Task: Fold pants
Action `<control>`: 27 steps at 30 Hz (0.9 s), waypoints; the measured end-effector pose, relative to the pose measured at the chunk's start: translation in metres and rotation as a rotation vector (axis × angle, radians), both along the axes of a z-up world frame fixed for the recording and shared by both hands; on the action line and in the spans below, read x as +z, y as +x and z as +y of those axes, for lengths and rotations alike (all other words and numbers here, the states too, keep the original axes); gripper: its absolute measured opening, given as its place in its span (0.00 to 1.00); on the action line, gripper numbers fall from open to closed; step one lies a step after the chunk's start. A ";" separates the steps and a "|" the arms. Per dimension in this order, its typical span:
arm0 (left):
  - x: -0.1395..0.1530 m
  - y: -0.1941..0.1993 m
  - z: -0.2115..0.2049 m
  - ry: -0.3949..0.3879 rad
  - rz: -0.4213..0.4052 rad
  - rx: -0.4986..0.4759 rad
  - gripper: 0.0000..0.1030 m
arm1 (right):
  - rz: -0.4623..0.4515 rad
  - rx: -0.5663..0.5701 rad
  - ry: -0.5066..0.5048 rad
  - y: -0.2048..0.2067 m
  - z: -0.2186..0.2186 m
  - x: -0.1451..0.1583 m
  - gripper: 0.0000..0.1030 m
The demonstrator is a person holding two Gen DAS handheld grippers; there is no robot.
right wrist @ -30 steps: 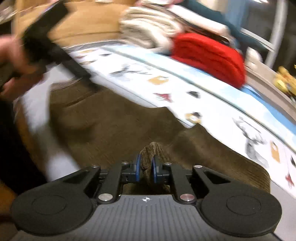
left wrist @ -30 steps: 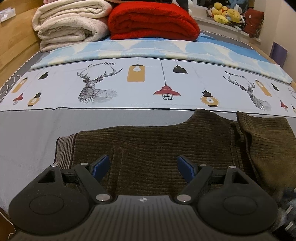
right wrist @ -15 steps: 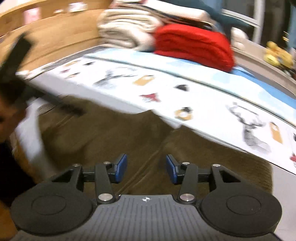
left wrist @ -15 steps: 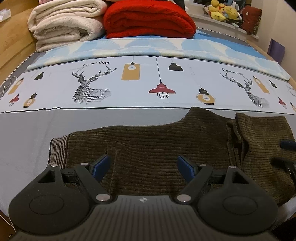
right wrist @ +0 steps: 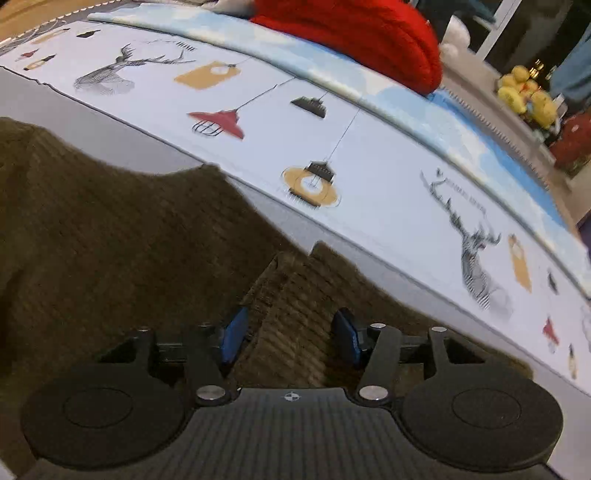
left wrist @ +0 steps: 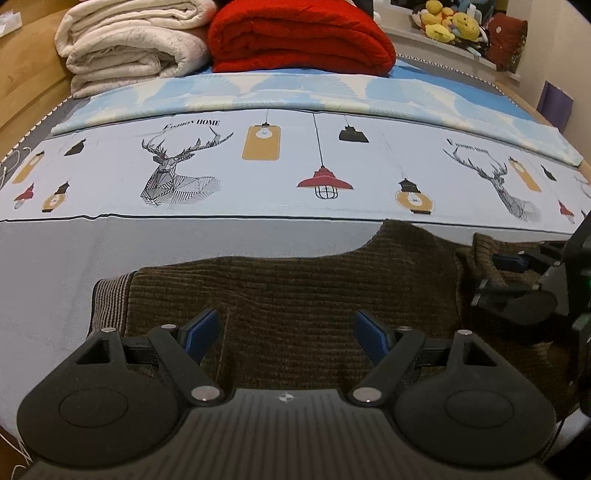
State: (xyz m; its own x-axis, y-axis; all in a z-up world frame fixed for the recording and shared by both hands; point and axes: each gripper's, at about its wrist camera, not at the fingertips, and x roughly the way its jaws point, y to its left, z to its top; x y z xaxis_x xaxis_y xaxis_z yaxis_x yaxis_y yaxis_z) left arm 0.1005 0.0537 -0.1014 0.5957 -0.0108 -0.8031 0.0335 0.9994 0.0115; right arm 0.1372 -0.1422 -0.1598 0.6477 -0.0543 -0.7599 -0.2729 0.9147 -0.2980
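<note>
Brown corduroy pants (left wrist: 295, 288) lie flat on the grey part of the bed, with a striped waistband (left wrist: 109, 302) at the left end. My left gripper (left wrist: 284, 334) is open and empty, just above the pants near the waistband end. My right gripper (right wrist: 288, 334) is open, with its blue pads either side of a raised fold (right wrist: 291, 291) of the pants. The right gripper also shows in the left wrist view (left wrist: 517, 284), at the right end of the pants.
A printed sheet with deer and lamps (left wrist: 295, 162) covers the bed beyond the pants. A folded cream blanket (left wrist: 125, 40) and a red blanket (left wrist: 299, 37) are stacked at the far end. Yellow plush toys (left wrist: 450, 20) sit on a ledge at the back right.
My right gripper let go of the bunched pants fabric, opened, and moved down to the fold at the right end. My left gripper stayed open over the waistband end.
</note>
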 end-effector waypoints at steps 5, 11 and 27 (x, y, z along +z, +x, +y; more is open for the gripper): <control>0.003 0.005 -0.002 -0.021 -0.009 0.002 0.82 | -0.156 -0.011 0.119 -0.002 -0.002 0.037 0.14; 0.000 0.007 -0.007 -0.020 0.007 -0.001 0.82 | -0.040 0.138 0.079 -0.007 0.010 0.011 0.19; -0.011 -0.005 -0.024 -0.220 0.135 -0.096 0.82 | 0.014 -0.415 0.384 -0.114 -0.232 0.063 0.61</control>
State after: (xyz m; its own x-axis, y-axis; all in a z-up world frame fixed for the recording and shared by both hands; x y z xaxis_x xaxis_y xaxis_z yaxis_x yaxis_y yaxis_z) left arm 0.0958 0.0295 -0.1123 0.4717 -0.2448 -0.8471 0.1149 0.9696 -0.2162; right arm 0.0229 -0.3746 -0.0966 0.6211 -0.0202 -0.7834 0.1309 0.9883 0.0783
